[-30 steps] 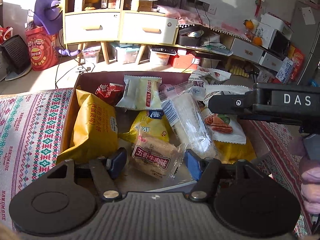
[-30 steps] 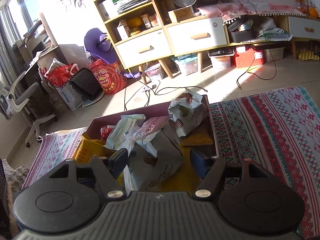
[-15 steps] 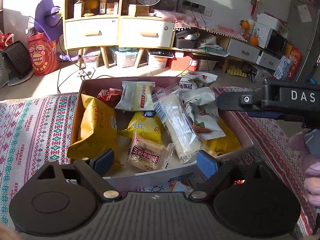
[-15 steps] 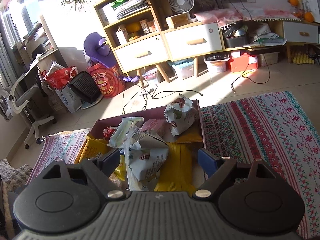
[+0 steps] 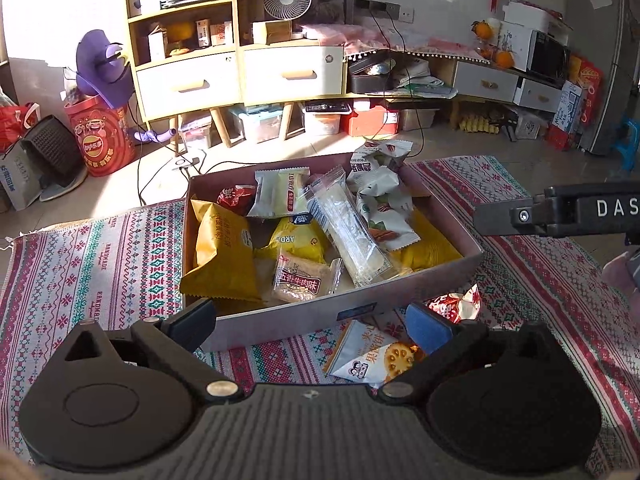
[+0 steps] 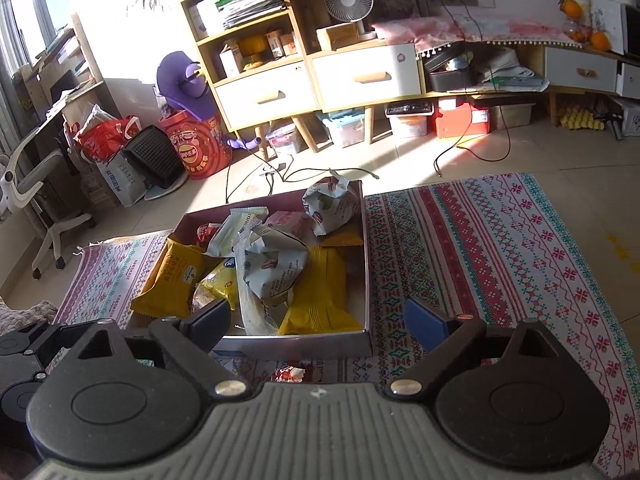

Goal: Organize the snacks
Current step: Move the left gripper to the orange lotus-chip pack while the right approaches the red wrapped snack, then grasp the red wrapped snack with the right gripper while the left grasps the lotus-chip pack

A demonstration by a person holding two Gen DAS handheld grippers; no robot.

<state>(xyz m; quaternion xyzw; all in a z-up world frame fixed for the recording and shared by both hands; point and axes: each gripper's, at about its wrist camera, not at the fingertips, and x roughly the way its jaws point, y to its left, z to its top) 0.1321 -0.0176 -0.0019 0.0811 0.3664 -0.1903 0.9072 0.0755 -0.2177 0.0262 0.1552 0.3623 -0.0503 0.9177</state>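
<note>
A cardboard box [image 5: 320, 314] on a patterned rug holds several snack packets: a yellow bag [image 5: 222, 254], a clear long packet [image 5: 346, 226], a brown beef-flavour packet [image 5: 300, 278]. The box also shows in the right wrist view [image 6: 366, 280]. A white-and-orange cracker packet [image 5: 370, 354] and a red-white packet [image 5: 458, 304] lie on the rug in front of the box. My left gripper [image 5: 310, 326] is open and empty, above the box's near wall. My right gripper [image 6: 318, 318] is open and empty, near the box's front edge; it also shows at the right of the left wrist view [image 5: 560, 214].
The patterned rug [image 6: 500, 248] spreads to the right of the box and to its left [image 5: 92, 256]. Behind are wooden cabinets with drawers [image 5: 240, 76], cables on the tiled floor [image 6: 280, 172], a red Lay's tub [image 5: 102, 144] and storage bins under the shelves.
Both grippers have pulled back and up from the box and opened wider. The packets on the rug in front of the box have come into view.
</note>
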